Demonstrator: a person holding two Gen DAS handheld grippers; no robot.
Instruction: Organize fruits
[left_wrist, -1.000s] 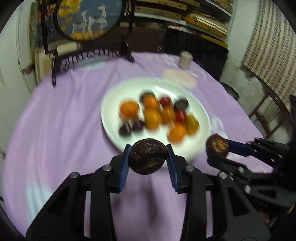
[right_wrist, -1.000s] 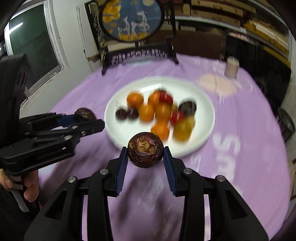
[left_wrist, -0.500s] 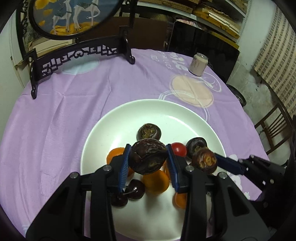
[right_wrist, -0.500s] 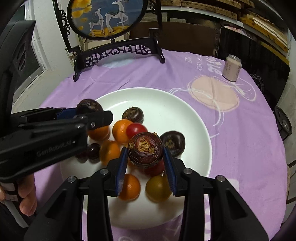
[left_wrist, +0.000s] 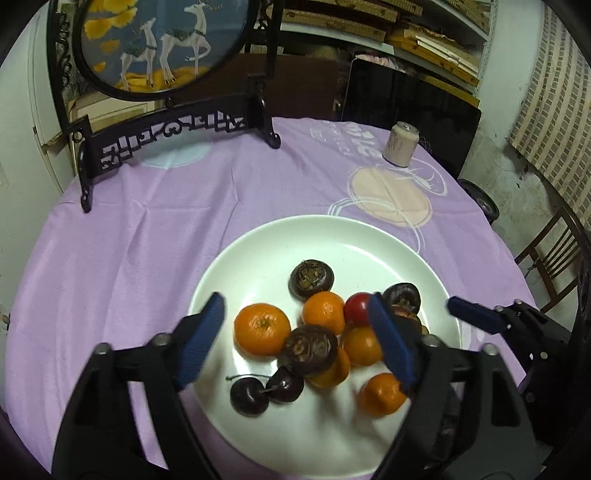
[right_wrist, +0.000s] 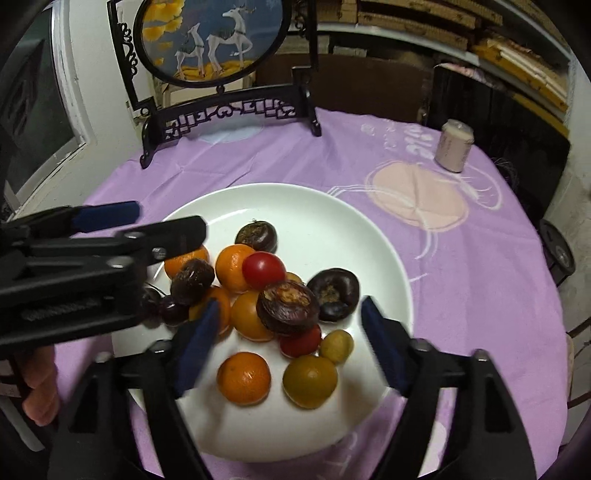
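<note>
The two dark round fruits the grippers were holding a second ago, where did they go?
Both were let go onto the pile on the white plate. The left gripper opened and its dark fruit landed on the oranges; the right gripper opened and dropped its dark fruit too. Plate, can and deer screen stayed put.

4 water chestnuts (right_wrist: 288, 307), 5 oranges (right_wrist: 243, 378), 2 cherries (left_wrist: 249, 397).

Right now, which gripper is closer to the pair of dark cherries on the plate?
Left. The left gripper hangs open just over the cherries; the right gripper is open farther along the plate.
</note>
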